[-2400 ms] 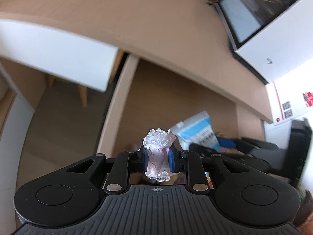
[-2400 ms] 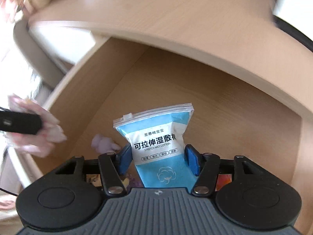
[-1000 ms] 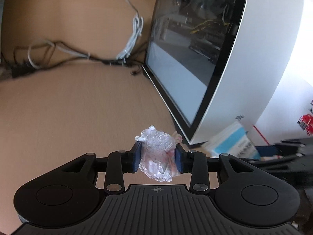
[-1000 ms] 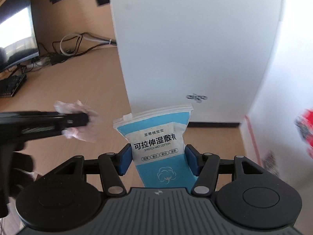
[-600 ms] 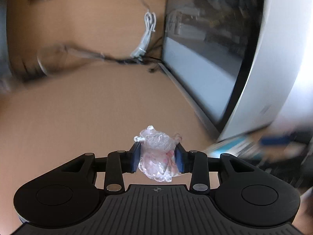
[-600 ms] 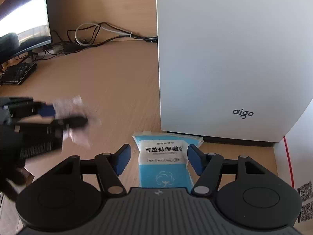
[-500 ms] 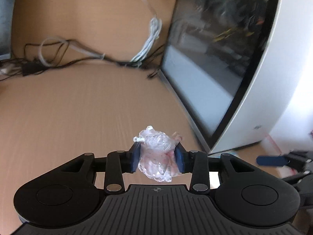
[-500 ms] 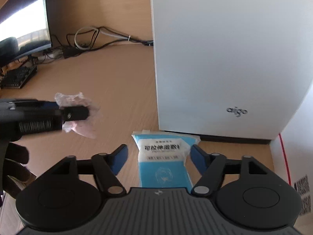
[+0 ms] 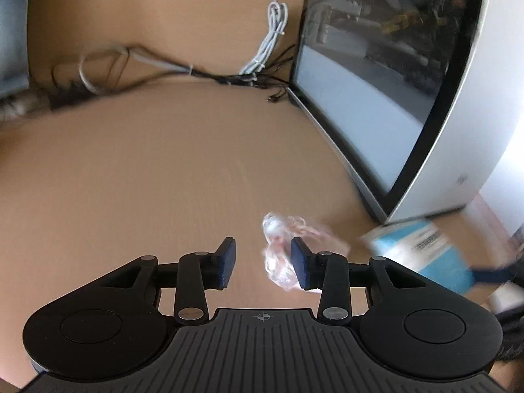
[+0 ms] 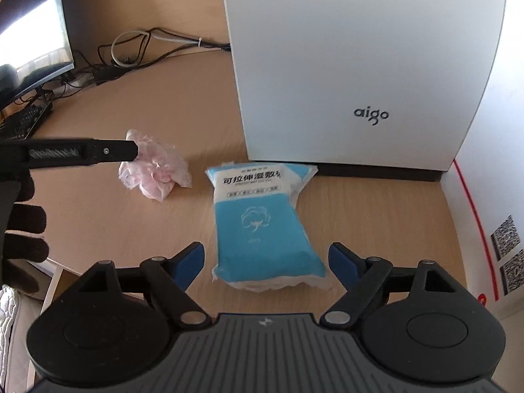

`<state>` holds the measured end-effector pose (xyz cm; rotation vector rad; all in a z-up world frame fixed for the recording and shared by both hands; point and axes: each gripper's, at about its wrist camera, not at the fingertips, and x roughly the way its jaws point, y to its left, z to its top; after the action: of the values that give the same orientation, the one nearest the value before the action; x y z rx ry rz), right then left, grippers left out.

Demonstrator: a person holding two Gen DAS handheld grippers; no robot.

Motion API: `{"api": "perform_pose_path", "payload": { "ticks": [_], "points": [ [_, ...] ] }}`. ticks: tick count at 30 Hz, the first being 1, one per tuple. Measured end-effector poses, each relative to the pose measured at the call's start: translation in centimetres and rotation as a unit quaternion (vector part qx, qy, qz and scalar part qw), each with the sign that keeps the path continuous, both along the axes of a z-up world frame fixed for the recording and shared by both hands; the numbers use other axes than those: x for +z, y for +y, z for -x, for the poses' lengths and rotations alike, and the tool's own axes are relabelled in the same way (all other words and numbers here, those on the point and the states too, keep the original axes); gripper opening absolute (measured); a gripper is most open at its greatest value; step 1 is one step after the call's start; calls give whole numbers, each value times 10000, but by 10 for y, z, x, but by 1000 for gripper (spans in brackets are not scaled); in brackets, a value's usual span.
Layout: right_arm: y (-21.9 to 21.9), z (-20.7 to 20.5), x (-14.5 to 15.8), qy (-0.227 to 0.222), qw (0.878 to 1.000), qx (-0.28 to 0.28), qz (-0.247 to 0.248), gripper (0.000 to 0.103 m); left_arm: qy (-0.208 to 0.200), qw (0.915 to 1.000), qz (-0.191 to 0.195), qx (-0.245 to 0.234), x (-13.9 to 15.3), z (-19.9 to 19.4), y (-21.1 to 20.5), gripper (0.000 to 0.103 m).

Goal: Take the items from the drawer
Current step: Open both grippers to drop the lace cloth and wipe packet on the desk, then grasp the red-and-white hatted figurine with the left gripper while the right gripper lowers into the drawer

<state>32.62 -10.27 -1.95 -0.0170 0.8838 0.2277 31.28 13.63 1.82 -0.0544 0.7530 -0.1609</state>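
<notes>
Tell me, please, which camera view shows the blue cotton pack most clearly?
The right wrist view. There the blue cotton pack lies flat on the desk, whole and sharp, with its print readable, before the white computer case. The left wrist view shows the pack only blurred at the right edge, partly hidden.

White aigo case point(image 10: 360, 65), cables point(image 10: 131, 49), perhaps monitor point(image 10: 32, 32).
</notes>
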Motion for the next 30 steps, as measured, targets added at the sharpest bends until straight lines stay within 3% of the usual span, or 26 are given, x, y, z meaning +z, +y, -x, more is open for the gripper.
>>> {"api": "perform_pose_path", "payload": {
  "ticks": [2, 5, 11, 20, 24, 28, 30],
  "points": [
    [4, -1, -1, 0, 10000, 39, 11, 84, 57, 9991, 429, 44, -1, 7, 6, 41],
    [12, -4, -3, 4, 9999, 122, 34, 84, -104, 9994, 338, 67, 5, 28, 1, 41],
    [31, -6, -8, 87, 9994, 320, -35, 84, 104, 9983, 569, -53, 12, 62, 7, 40],
    [57, 0, 3, -48, 9970, 769, -83, 84, 706, 9950, 475, -527, 8, 108, 13, 40],
    [37, 21, 13, -133, 9981, 603, -57, 86, 1295, 9831, 496, -1193, -4, 120, -2, 40],
    [6, 45, 20, -80, 9998, 102, -180, 89, 2157, 9554, 27, -2019, -32, 130, -34, 40],
    [-11, 56, 19, 23, 9993, -167, -331, 89, 2485, 9458, -179, -2083, -48, 132, -45, 41]
  ]
}}
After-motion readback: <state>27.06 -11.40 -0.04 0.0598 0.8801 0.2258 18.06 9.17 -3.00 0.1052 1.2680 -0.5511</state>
